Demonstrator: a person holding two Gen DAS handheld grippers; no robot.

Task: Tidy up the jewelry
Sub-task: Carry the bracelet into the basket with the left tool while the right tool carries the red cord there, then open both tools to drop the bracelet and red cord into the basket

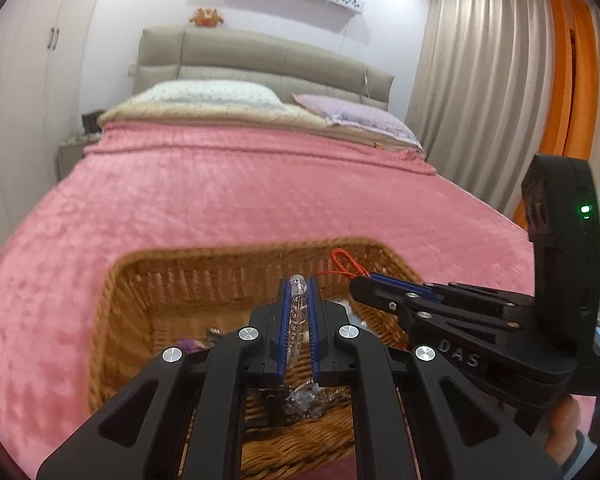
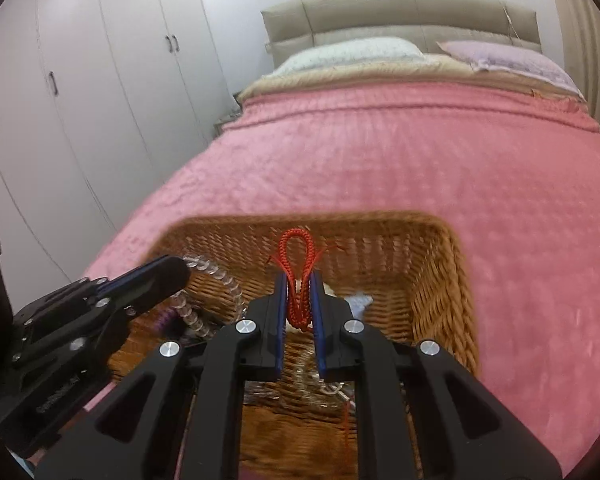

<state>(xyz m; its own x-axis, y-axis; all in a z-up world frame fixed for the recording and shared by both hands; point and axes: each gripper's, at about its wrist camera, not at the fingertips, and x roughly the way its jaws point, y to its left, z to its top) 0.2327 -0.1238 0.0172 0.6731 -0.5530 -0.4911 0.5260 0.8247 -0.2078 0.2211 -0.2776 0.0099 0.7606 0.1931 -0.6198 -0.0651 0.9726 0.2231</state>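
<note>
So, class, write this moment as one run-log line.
left tongs: shut on clear glass bead strand | right tongs: shut on red braided cord | both above brown woven wicker basket on pink quilted bedspread

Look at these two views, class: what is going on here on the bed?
A person is sorting jewelry with a pair of hand-held tongs over a wicker basket that sits on a pink bedspread. The left tongs are shut on a string of clear beads, and the right tongs are shut on a red braided cord. Both pieces hang above the basket, which already holds a few other items.
</note>
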